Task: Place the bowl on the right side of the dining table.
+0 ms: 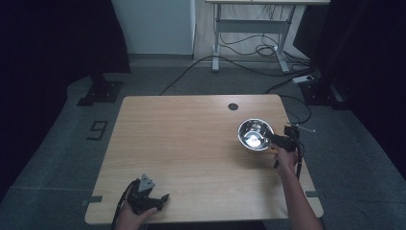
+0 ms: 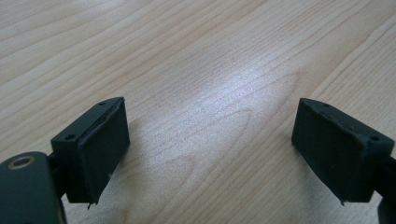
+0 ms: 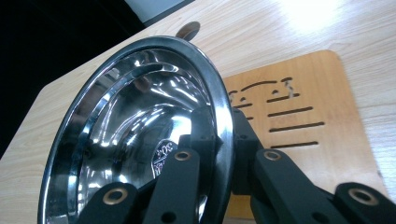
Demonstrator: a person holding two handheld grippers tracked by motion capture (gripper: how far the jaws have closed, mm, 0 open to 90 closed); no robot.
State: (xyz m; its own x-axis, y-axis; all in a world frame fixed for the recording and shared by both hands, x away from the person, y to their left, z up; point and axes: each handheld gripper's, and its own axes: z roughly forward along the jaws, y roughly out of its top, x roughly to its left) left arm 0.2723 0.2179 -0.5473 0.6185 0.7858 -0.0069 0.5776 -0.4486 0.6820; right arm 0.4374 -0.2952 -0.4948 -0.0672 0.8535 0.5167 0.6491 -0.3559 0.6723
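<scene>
The shiny metal bowl [image 1: 255, 134] is on the right side of the wooden table [image 1: 191, 158], toward the far end. The right gripper [image 1: 275, 139] has it by the rim. In the right gripper view, one black jaw is inside the bowl [image 3: 140, 135] and the other is outside, and both press on the thin rim between them. The bowl looks tilted there, standing partly on its edge. Behind it a flat wooden board [image 3: 299, 116] with thin slots cut through it lies on the table, just beside the bowl. A small dark round hole [image 1: 232, 106] sits in the table top near the far edge.

The left gripper [image 1: 160, 199] is at the near left of the table, well apart from the bowl. In the left gripper view, its two black pads [image 2: 105, 147] stand wide apart with bare wood between them. They hold nothing.

A person's hands come in from the near side, one on each gripper.
</scene>
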